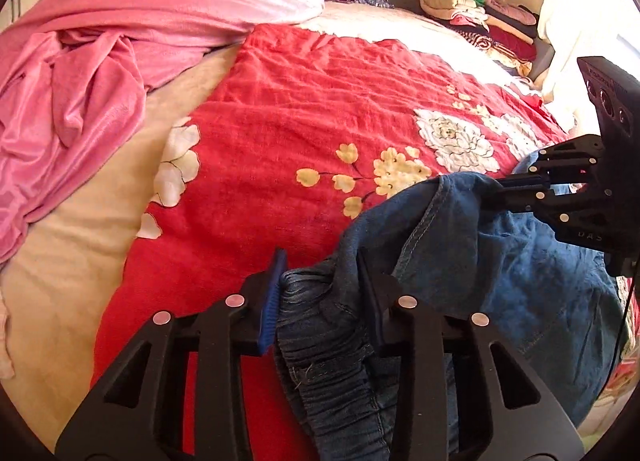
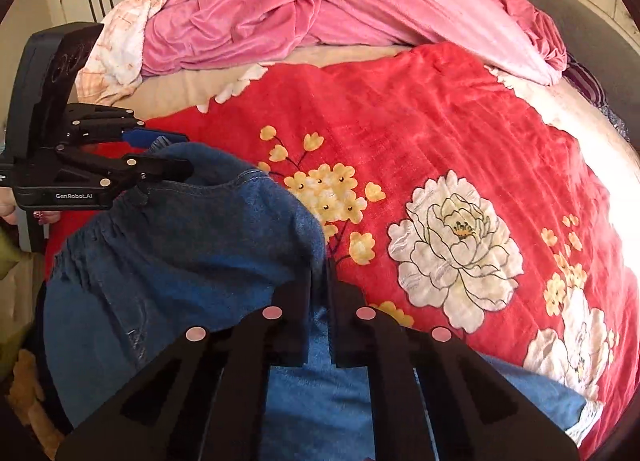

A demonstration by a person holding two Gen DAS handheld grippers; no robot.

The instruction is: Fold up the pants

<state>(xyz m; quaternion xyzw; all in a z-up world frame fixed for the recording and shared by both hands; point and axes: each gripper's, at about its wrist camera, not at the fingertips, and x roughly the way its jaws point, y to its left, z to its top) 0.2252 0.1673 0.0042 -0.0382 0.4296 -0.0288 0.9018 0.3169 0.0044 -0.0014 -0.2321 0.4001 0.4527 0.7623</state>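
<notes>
The right gripper [image 2: 320,281] pinches the blue pants [image 2: 180,245] over a red floral blanket [image 2: 440,121].

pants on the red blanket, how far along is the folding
Done: both ends gripped. The left hand-held gripper clamps the elastic waistband, the right hand-held gripper pinches another edge of the pants. In hand: lifting them, still bunched. Left: spreading them on the red blanket and every fold.
</notes>
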